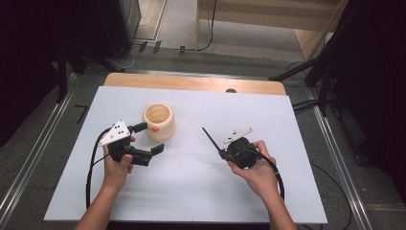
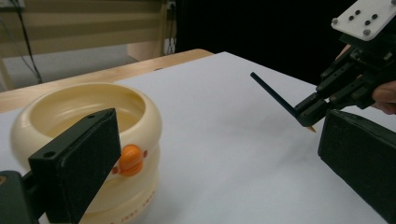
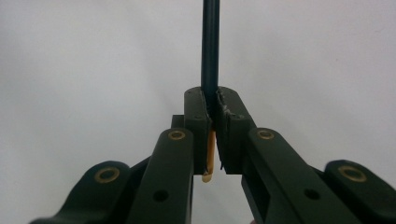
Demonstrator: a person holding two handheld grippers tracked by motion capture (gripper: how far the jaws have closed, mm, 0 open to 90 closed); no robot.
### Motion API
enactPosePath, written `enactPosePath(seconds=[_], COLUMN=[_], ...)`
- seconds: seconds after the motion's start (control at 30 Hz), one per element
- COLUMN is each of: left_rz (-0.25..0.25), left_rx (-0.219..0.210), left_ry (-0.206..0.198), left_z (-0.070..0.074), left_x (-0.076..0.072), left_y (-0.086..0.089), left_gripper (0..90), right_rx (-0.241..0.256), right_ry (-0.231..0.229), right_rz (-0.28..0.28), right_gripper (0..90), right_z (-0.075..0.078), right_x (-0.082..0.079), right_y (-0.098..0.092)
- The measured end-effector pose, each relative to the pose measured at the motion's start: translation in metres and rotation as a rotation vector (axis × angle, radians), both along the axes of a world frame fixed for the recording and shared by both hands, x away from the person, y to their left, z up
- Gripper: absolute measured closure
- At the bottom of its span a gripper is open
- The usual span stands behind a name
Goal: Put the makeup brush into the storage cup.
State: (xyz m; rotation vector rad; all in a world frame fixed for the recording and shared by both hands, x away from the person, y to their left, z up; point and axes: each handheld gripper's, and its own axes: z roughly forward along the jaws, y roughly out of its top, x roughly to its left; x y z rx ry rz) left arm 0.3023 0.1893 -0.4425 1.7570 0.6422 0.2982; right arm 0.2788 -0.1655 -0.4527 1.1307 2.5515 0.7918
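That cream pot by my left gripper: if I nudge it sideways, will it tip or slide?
The cream pot looks squat and wide-bodied, so it would probably slide on the white sheet rather than tip. Its glossy rounded wall may slip off the left gripper.

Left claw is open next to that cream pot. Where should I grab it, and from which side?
Grip the cream pot by its thick rounded rim, one jaw inside the open mouth and one outside, coming down from above on the side nearest the left claw. The bulging wall looks too wide and curved for a sure side pinch.
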Motion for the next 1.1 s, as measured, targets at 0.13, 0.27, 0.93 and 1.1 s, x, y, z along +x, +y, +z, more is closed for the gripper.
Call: enactPosePath(seconds=[0.13, 0.27, 0.93, 1.1], left_rz=[-0.027, -0.045, -0.073, -0.074], left_rx=[0.016, 0.026, 0.019, 0.015], left_ry=[-0.003, 0.002, 0.025, 0.027], left_z=[-0.001, -0.002, -0.004, -0.004], left_x=[-0.001, -0.001, 0.001, 0.001], left_y=[-0.010, -0.017, -0.026, -0.027], left_gripper=[2.8, 5.4, 7.7, 7.7], right_rx=[0.002, -0.004, -0.035, -0.044], right_ry=[-0.016, -0.028, -0.171, -0.205], right_rz=[0.003, 0.000, 0.037, 0.041], right_gripper=[84.8, 84.8, 84.7, 84.7], right_z=[0.000, -0.001, 0.002, 0.002], right_x=[-0.001, -0.003, -0.010, -0.012], right_y=[0.001, 0.002, 0.005, 0.005])
